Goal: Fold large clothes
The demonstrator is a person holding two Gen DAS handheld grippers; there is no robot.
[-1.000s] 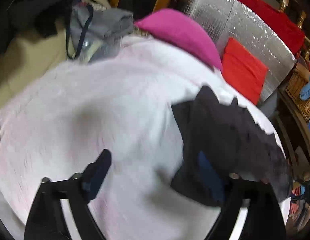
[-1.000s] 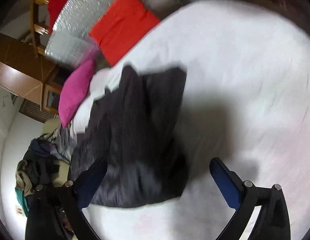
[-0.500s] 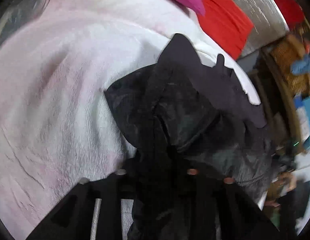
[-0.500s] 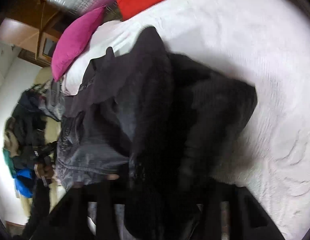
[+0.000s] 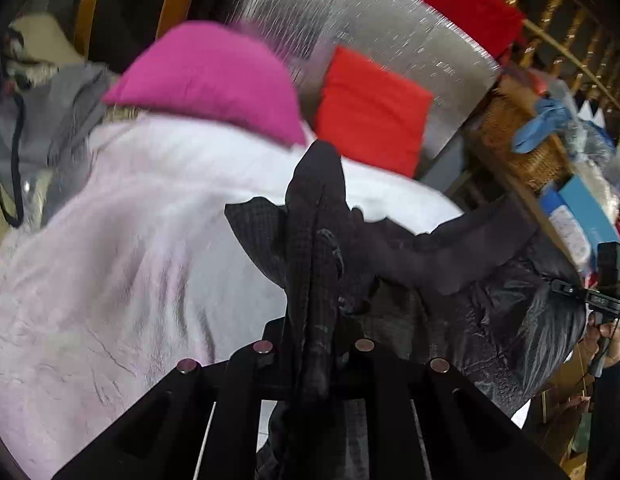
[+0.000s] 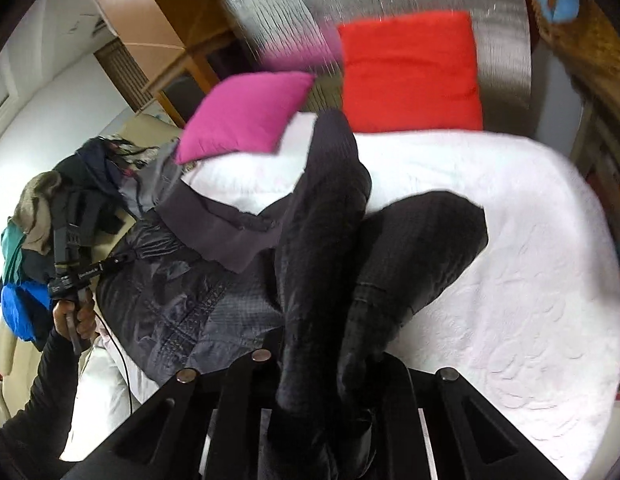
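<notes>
Cluttered bedroom: bed [image 6: 510, 320], pillows [image 6: 245, 112].

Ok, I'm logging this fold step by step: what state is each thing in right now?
Left gripper: just closed, shut on dark jacket.
Right gripper: just closed, shut on dark jacket.
Dark jacket: bunched, partly lifted off white bedspread.
Pink pillow: lying at bed's head.

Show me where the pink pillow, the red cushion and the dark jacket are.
pink pillow [image 6: 245, 114], right wrist view, middle of its face.
red cushion [image 6: 410, 76], right wrist view, its centre.
dark jacket [image 6: 181, 296], right wrist view, shiny body panel.
</notes>
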